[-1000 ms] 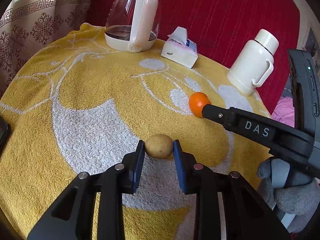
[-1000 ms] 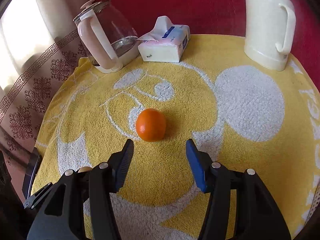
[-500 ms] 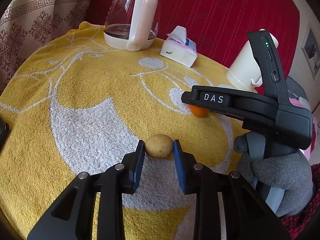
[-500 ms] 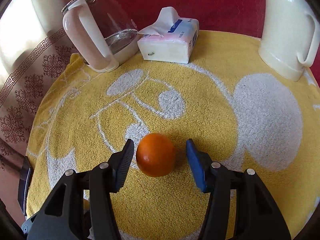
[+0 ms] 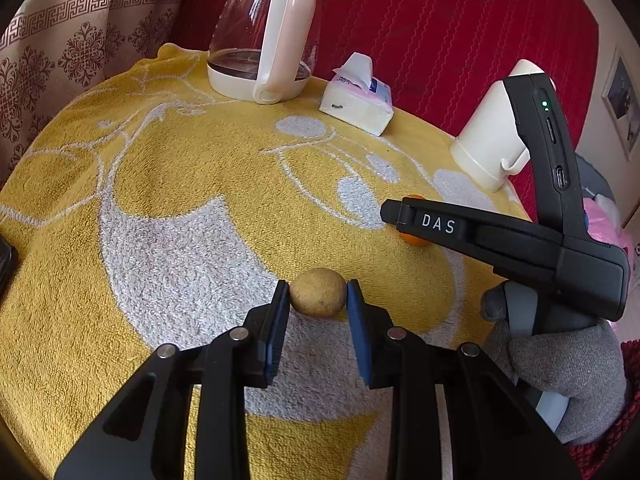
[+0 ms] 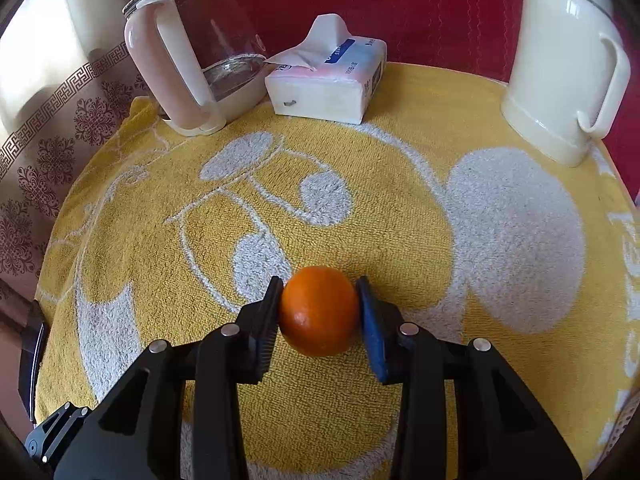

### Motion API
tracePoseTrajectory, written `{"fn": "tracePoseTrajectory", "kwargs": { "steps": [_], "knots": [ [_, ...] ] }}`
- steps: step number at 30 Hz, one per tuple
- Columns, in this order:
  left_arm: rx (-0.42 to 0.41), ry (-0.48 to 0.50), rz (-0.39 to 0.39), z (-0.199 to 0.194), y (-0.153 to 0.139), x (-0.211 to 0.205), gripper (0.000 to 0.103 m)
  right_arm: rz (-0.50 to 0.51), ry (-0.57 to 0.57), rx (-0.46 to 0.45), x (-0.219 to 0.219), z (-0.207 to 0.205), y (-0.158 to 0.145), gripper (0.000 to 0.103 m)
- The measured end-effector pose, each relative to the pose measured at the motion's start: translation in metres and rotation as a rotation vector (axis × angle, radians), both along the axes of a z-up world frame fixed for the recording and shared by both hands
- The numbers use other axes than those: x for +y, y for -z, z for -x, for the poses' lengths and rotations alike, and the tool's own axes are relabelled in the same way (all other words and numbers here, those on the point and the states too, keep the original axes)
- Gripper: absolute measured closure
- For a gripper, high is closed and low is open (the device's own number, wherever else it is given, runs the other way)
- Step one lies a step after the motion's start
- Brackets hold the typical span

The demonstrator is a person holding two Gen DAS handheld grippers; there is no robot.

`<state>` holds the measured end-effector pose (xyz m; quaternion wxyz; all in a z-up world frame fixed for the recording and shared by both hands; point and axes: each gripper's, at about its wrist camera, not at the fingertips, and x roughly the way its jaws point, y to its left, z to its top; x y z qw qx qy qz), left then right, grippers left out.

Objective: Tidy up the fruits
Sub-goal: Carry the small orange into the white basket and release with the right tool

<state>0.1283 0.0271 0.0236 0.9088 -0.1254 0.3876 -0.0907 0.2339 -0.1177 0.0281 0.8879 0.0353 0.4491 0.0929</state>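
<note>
A small tan round fruit (image 5: 317,298) rests on the yellow towel (image 5: 160,160), and my left gripper (image 5: 318,288) is shut on it. An orange (image 6: 319,312) sits between the fingers of my right gripper (image 6: 319,284). Its jaws are closing and both pads touch the orange's sides. In the left wrist view the right gripper comes in from the right. One of its fingers (image 5: 440,226) hides most of the orange (image 5: 416,240). A grey-gloved hand (image 5: 560,368) holds that gripper.
At the back of the towel stand a glass kettle (image 5: 264,36) with a pink handle, a tissue pack (image 5: 358,102) and a cream thermos jug (image 5: 492,140). Red fabric lies behind them, a patterned curtain (image 5: 60,52) on the left. A dark object (image 5: 6,264) is at the left edge.
My right gripper moved forward until the orange lay between its fingers, then its jaws came in onto it. The left gripper and its fruit have not moved.
</note>
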Motion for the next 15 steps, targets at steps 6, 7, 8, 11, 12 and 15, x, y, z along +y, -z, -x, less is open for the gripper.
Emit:
{"fn": "tracePoseTrajectory", "kwargs": {
  "steps": [6,7,8,11,12,15],
  "knots": [
    [-0.003,0.001,-0.001,0.001,-0.001,0.0,0.074,-0.024,0.018,-0.009,-0.011,0.025,-0.003,0.065],
    [-0.005,0.003,-0.002,0.001,-0.001,0.0,0.074,-0.029,0.018,-0.01,-0.012,0.03,-0.004,0.065],
    [-0.007,0.004,-0.002,0.002,-0.002,-0.001,0.074,-0.034,0.02,-0.013,-0.013,0.035,-0.005,0.065],
    [-0.011,0.008,-0.004,0.003,-0.003,-0.001,0.074,-0.052,0.025,-0.021,-0.017,0.05,-0.009,0.065],
    [-0.012,0.01,-0.004,0.004,-0.003,-0.002,0.074,-0.055,0.028,-0.025,-0.018,0.055,-0.01,0.065],
    [-0.015,0.015,-0.003,0.004,-0.004,-0.002,0.074,-0.061,0.037,-0.03,-0.021,0.068,-0.013,0.065]
  ]
}}
